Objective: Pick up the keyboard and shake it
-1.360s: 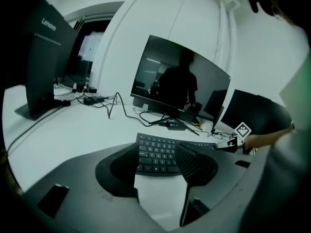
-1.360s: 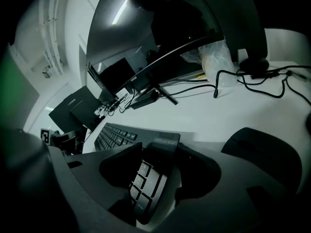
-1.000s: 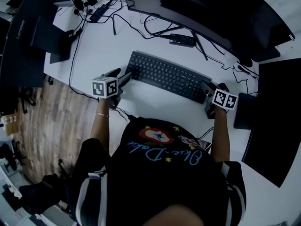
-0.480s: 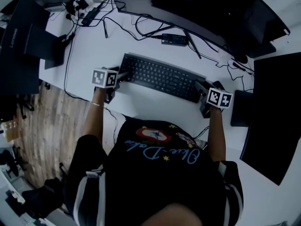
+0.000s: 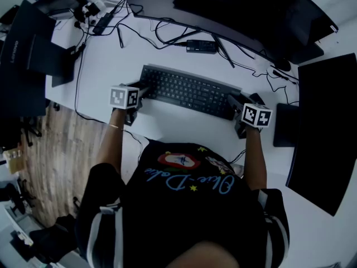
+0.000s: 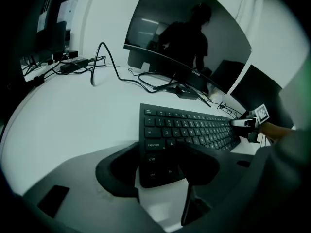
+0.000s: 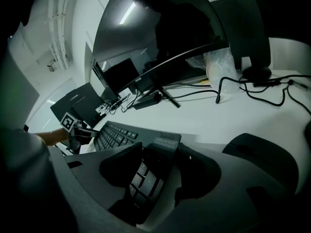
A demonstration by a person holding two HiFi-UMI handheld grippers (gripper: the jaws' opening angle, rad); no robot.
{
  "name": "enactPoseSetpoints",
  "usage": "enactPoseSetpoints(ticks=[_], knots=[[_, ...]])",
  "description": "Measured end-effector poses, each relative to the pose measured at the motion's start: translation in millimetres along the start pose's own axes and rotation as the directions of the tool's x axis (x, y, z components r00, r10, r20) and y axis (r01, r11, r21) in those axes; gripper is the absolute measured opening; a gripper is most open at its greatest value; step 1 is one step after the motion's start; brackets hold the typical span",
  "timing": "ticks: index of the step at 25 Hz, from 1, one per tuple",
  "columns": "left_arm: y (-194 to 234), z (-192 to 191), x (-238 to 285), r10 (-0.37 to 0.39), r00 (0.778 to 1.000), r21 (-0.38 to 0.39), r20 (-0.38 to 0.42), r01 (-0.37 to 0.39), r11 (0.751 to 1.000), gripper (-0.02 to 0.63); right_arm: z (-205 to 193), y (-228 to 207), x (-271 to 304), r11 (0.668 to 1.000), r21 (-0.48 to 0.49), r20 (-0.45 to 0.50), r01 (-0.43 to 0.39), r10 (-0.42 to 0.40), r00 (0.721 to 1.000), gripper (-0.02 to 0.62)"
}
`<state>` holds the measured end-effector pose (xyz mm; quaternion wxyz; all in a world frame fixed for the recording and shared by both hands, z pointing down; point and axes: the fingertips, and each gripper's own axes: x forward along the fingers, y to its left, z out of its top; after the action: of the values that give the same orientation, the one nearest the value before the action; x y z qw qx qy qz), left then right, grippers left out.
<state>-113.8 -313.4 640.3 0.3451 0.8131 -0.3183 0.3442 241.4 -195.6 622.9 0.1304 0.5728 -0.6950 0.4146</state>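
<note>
Keyboard (image 5: 187,92) lies flat on the white desk (image 5: 111,60). Left gripper (image 6: 158,160) straddles its left end; jaws have just been closing, not biting yet. Right gripper (image 7: 156,171) is clamped on the right end. One grip per end probably keeps the lift balanced.

A person in a black short-sleeved T-shirt (image 5: 189,222) printed with pale blue script, yellow stars and a red-and-white oval emblem; white stripes down both sides; thin bracelet (image 5: 114,126); left gripper (image 5: 143,90) and right gripper (image 5: 234,103) dark grey, each bearing a white cube of black square markers.
</note>
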Motion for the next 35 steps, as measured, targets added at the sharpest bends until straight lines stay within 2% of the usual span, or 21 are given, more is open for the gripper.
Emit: enactPoseSetpoints(ticks=[5,20,29,35], knots=[[-0.5,0.6,-1.8,0.031,0.999,0.011,0.035,-0.031,0.999,0.233,-1.1,-0.2,-1.8,1.000,-0.023,0.038,0.003,-0.002,0.999,0.216],[-5.8,-12.3,-23.0,0.057,0.992,-0.003,0.113,-0.057,0.998,0.230,19.3,24.9,-25.3,0.977,-0.209,0.166,0.033,0.002,0.986,0.206],[-13.1,-1.3,-33.1,0.040,0.976,-0.004,0.214,-0.040,0.999,0.227,46.1,41.6,-51.6,0.945,-0.316,0.300,0.080,0.020,0.954,0.195],[-17.2,16.5,-50.1,0.024,0.949,0.018,0.314,-0.031,0.999,0.227,68.3,60.6,-72.7,0.910,-0.397,0.384,0.121,0.045,0.922,0.195]])
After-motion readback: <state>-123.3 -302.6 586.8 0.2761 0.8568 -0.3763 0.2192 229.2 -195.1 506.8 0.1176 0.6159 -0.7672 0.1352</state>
